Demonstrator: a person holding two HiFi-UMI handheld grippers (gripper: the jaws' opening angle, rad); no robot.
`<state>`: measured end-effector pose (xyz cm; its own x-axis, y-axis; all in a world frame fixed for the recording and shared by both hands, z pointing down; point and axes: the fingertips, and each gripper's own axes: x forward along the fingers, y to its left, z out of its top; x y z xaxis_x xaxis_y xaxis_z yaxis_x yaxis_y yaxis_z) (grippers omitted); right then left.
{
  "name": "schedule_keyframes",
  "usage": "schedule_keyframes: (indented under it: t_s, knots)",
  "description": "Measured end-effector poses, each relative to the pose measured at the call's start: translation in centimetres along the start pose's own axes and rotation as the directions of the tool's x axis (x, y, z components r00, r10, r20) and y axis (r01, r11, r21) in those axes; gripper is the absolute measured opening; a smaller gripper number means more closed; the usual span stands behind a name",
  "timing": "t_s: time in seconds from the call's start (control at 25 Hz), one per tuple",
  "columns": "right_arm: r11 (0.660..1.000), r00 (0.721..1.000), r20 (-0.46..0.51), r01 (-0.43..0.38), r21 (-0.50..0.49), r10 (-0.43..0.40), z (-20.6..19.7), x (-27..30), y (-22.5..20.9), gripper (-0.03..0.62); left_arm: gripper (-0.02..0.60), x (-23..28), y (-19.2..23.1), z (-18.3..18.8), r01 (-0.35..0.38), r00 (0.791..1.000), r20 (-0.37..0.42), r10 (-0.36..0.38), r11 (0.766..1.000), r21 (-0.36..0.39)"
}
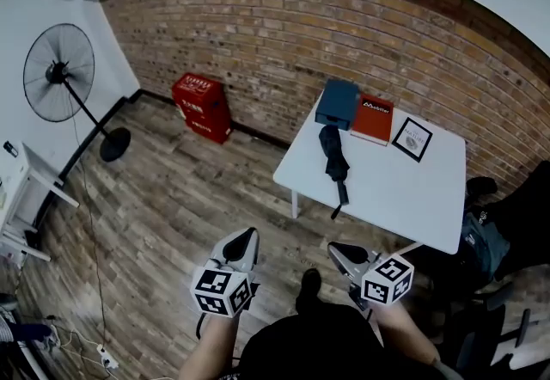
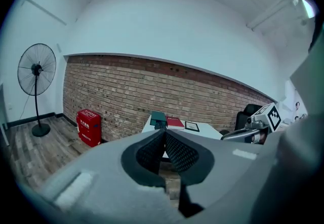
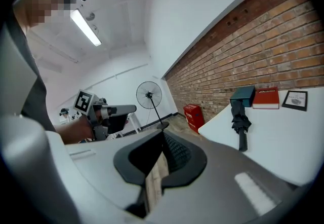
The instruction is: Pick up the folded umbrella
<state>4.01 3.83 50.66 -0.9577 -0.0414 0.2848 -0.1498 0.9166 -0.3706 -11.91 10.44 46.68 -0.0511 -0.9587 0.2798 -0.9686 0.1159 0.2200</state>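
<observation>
Risk: left gripper [image 1: 244, 238] and right gripper [image 1: 342, 250] both showing fingers pressed together, empty. Arriving unopened, likely shoving umbrella [image 1: 334, 159] off table [image 1: 404, 189] instead of gripping. Umbrella lying on table's left part, handle reaching near edge. Both grippers hovering off table's near side, pointing slightly downward.

My L gripper [image 1: 243, 242] & R gripper [image 1: 344, 254]: pale grey moulded shells, black jaw liners w/ diamond-textured pads [image 2: 183, 154]. 1 marker cube [image 1: 223, 291] per unit, white w/ black square codes. Person carrying them for me: black top [image 1: 318, 346], dark shoe [image 1: 309, 285].
</observation>
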Motion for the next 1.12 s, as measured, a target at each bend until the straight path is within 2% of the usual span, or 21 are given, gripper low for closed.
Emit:
schedule_keyframes:
  t_s: [0.12,0.32,0.56,0.68,0.84,0.96,1.12]
  knots:
    - [1.0,1.0,0.004,-0.031,0.002,0.031,3.3,2.8,-3.8,0.002,0.006,4.9,1.7,2.5,-0.004,1.0,-0.005,0.004,1.0,0.011]
    - [0.999,0.999,-0.031,-0.037,-0.015,0.036,6.8,7.5,-10.3,0.002,0.006,12.8,4.3,5.5,0.001,1.0,-0.007,-0.001,1.0,0.008]
    - [1.0,0.996,-0.09,-0.021,0.011,0.022,7.1,11.9,-13.6,0.002,0.006,18.6,7.0,5.0,0.063,0.997,-0.048,-0.064,0.998,-0.026]
    - [1.0,0.993,-0.119,0.026,0.012,-0.024,7.5,14.8,-15.7,0.002,0.006,21.6,10.5,4.9,0.086,0.994,-0.057,-0.09,0.995,-0.056]
    - [0.994,0.99,-0.096,0.109,0.013,-0.107,10.6,19.4,-18.5,0.003,0.006,26.7,15.2,6.6,0.158,0.984,-0.067,-0.162,0.985,-0.065]
    - [0.982,0.982,-0.062,0.181,0.048,-0.178,13.0,22.3,-20.5,0.003,0.006,30.5,17.4,9.1,0.24,0.967,-0.081,-0.242,0.97,-0.027]
    - [0.963,0.965,-0.043,0.261,0.068,-0.259,14.9,25.7,-22.3,0.009,0.006,35.3,19.0,12.1,0.35,0.932,-0.109,-0.345,0.936,0.036]
